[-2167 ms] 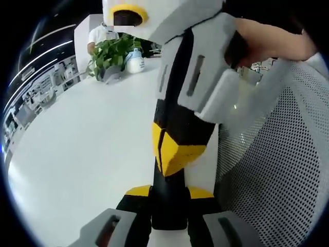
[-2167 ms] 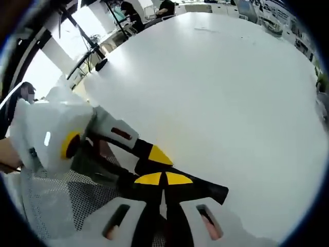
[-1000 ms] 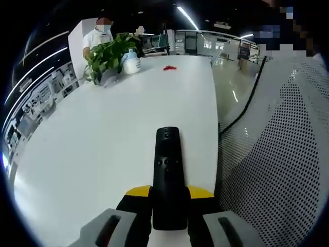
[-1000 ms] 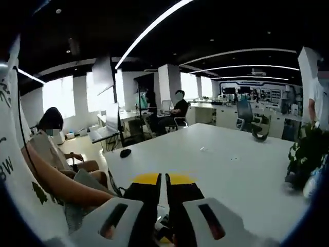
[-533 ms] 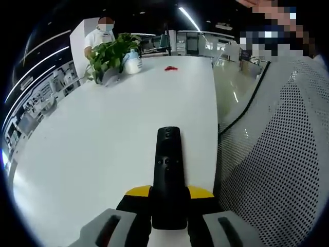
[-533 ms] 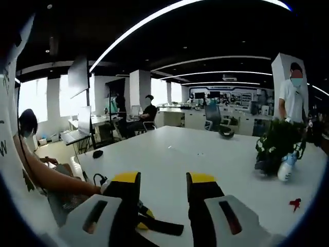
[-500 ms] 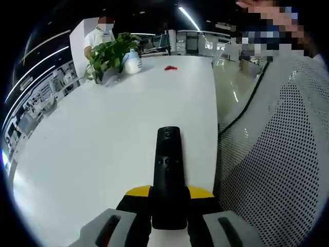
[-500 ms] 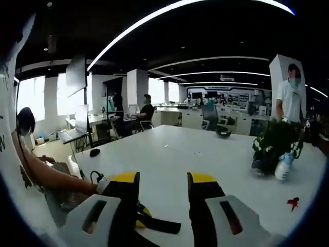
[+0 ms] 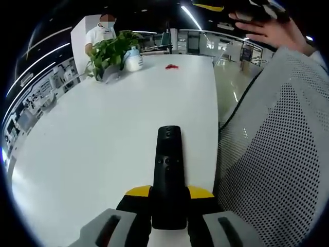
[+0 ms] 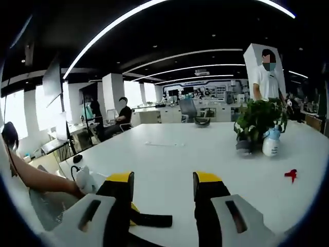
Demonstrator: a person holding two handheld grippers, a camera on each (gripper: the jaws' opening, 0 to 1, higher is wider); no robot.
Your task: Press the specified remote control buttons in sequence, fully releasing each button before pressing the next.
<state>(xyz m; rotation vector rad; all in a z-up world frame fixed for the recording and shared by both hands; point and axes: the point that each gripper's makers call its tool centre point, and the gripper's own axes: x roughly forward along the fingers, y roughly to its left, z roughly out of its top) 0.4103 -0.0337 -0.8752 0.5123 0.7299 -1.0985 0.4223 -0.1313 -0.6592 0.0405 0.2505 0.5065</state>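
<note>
Your left gripper is closed on the black remote, clamping its near end between the jaws so that the rest of it sticks out ahead over the white table, buttons facing up. In the right gripper view the same remote shows as a dark bar low down, reaching in from the left between your right gripper's jaws, with the yellow tip of the left gripper just behind it. Your right gripper stands wide open, its two yellow-capped jaws well apart and touching nothing. At the far end of the table sit a potted plant and a white spray bottle just beside it, with a small red thing lying a little apart from them; the right gripper view shows the plant, the bottle and the red thing too. A person in a white shirt stands behind the plant. A mesh chair back runs along the table's edge, and a hand shows above it.
</note>
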